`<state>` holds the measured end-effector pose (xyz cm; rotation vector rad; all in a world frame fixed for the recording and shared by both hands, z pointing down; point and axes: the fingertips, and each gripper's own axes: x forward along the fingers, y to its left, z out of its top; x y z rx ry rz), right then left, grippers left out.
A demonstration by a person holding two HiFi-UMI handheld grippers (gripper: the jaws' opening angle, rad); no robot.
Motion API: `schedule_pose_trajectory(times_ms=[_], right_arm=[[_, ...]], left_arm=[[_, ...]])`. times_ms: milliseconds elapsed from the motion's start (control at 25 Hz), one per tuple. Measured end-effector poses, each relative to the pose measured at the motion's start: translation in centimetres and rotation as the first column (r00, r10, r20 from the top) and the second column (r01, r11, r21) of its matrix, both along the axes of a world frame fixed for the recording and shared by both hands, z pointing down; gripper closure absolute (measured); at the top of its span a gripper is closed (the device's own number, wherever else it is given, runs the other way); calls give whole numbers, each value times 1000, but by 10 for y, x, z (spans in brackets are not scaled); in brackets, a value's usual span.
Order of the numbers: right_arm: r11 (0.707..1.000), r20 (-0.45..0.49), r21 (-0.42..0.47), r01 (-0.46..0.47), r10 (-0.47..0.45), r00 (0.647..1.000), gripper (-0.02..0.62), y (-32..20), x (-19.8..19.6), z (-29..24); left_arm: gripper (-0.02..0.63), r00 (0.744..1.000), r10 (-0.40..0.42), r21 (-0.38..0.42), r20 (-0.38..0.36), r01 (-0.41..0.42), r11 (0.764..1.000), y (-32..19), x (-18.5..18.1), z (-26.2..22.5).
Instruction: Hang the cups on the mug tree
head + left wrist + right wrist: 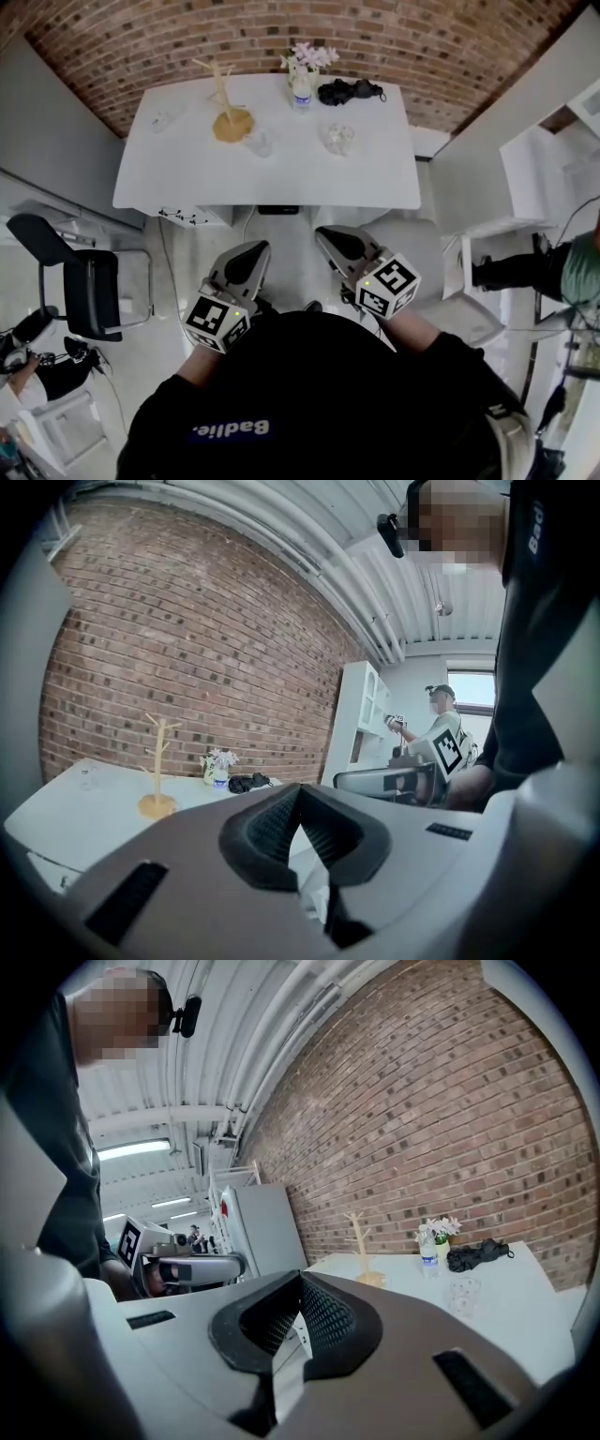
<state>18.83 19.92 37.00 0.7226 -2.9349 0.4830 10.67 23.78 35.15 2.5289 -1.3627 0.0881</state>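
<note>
The wooden mug tree (225,101) stands on the white table (187,178), towards its far left. Clear glass cups sit on the table: one at the left (161,120), one beside the tree's base (259,142), one right of centre (338,139). My left gripper (253,251) and right gripper (330,236) hang side by side in front of the table's near edge, well short of the cups, both shut and empty. The left gripper view shows its shut gripper (300,797), the mug tree (157,761) and a cup (86,776) far off. In the right gripper view the gripper (300,1283) is shut, with the mug tree (359,1239) and a cup (463,1295) beyond.
A vase of flowers (307,60), a water bottle (300,94) and a black bundle (350,91) sit at the table's far edge. A black office chair (94,291) stands left, white cabinets (534,178) right. A person (574,267) stands at the right, another (37,375) lower left.
</note>
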Motion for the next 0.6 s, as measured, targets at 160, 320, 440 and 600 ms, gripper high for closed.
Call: schedule_pose_trajectory(times_ms=[160, 320, 440, 600], right_arm=[[999, -12, 21, -40, 40, 999, 566, -19, -5, -3], [995, -32, 25, -97, 98, 995, 566, -43, -19, -7], [989, -52, 22, -143, 144, 988, 566, -67, -34, -9], [978, -62, 33, -205, 206, 977, 566, -105, -58, -14]], left_arm=[[609, 999, 33, -12, -12, -34, 999, -18, -7, 10], [609, 996, 86, 19, -10, -86, 996, -50, -24, 11], [609, 992, 127, 22, -14, -126, 992, -81, -41, 12], [609, 982, 186, 40, 13, -187, 982, -119, -63, 11]])
